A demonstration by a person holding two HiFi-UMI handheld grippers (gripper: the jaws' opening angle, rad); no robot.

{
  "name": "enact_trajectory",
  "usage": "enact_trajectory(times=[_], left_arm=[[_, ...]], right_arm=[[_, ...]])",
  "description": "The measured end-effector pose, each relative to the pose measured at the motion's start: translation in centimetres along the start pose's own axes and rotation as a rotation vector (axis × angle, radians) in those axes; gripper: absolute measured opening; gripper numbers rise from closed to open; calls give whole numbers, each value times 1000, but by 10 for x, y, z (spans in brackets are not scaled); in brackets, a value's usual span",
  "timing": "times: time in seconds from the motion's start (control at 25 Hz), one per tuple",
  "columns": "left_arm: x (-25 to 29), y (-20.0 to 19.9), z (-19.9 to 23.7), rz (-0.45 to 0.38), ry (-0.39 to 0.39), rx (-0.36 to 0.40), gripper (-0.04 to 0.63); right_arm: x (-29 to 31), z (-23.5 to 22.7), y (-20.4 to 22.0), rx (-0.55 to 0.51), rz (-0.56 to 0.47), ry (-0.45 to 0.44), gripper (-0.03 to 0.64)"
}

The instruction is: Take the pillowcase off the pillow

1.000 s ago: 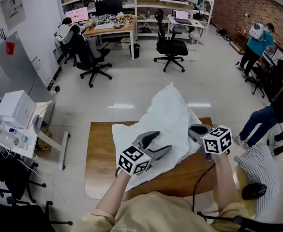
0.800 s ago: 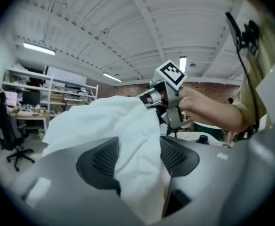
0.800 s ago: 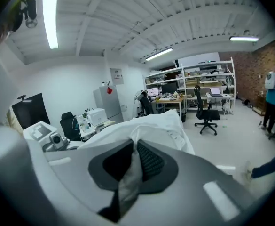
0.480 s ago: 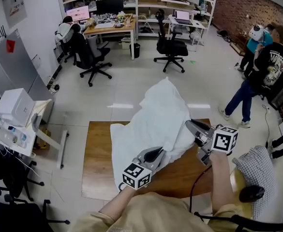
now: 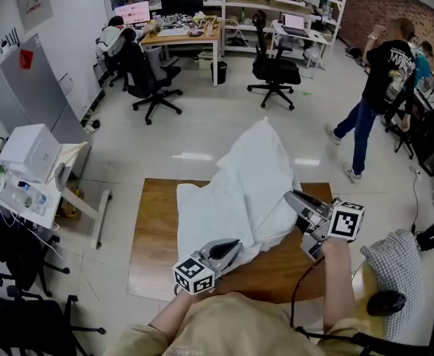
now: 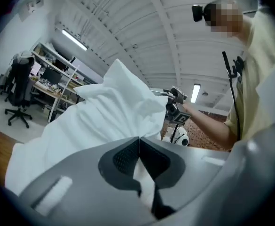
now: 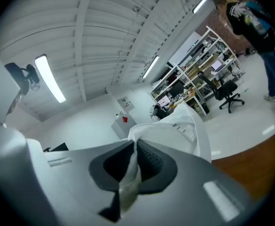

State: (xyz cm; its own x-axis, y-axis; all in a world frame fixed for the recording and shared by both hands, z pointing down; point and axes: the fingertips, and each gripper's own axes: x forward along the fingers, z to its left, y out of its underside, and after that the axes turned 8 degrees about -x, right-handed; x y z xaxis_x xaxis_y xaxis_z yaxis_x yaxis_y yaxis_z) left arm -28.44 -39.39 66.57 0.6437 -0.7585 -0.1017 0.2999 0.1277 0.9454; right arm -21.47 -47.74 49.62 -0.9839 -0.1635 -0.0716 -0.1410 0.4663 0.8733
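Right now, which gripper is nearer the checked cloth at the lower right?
Right. The right gripper is beside the checked cloth, on its left; the left gripper is farther left.

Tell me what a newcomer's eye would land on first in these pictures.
A white fabric pillowcase, plump with its pillow, rears up over the brown wooden table in the middle of the head view. The left gripper pinches its near edge and the right gripper its right side, fingers shut on the cloth. Behind, at upper right, a person in a black shirt stands mid-stride on the pale floor.
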Motion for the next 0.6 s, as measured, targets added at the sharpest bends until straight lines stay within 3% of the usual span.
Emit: enact_trajectory(times=[0.12, 0.2, 0.32, 0.44, 0.6], left_arm=[[5, -2, -2, 0, -10, -34, 3], [2, -3, -6, 16, -10, -9, 3], [-6, -3, -10, 33, 7, 45, 2], [-14, -3, -15, 33, 30, 60, 0], [-30, 14, 1, 131, 38, 56, 2]], right_arm=[[-2, 0, -3, -34, 12, 10, 15], [-2, 7, -3, -39, 5, -4, 15], [3, 28, -12, -81, -23, -103, 14], [4, 21, -9, -25, -28, -127, 14], [2, 34, 1, -31, 16, -150, 14]])
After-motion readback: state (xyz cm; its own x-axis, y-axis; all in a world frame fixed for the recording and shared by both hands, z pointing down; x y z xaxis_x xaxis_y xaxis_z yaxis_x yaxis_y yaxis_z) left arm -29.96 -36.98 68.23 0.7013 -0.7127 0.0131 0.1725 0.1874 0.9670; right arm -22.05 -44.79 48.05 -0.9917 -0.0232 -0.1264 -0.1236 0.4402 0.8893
